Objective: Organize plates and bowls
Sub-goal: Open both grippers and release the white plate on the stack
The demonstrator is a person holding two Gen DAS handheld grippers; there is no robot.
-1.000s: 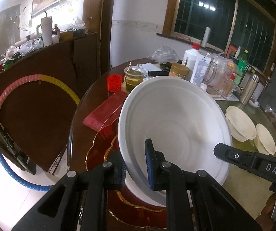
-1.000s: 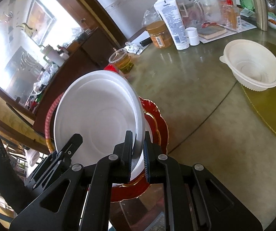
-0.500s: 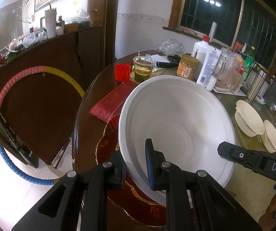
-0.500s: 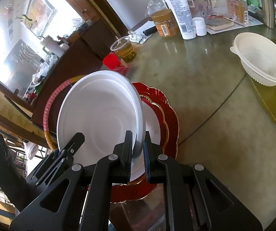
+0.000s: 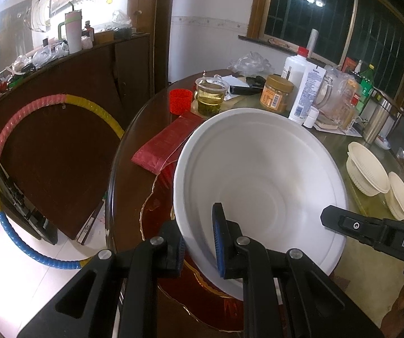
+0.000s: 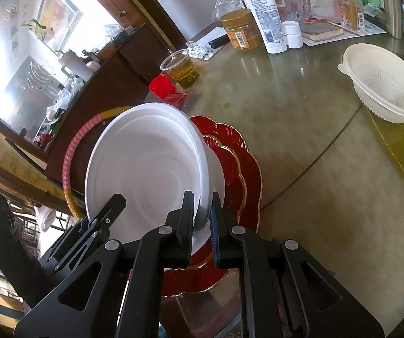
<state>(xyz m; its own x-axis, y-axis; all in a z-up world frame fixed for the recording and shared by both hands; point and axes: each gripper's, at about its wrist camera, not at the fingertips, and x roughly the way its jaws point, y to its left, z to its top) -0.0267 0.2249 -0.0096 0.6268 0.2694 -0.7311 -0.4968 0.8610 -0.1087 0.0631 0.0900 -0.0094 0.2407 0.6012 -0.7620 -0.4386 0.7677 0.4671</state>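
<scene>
White plate (image 5: 258,174): lifted higher above the red plates (image 6: 241,169) since a second ago (tilted); both grippers, left (image 5: 199,242) and right (image 6: 202,225), pinch its rim; restacking pending.

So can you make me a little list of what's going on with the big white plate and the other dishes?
held dish: white plate, tilted, above the red plates
left gripper: shut on the white plate's near rim
right gripper: shut on the same plate's rim
underneath: red plates with gold edges, stacked on the table
other dishes: two cream bowls side by side on the table, untouched
nearby: red cup, cup of tea
</scene>
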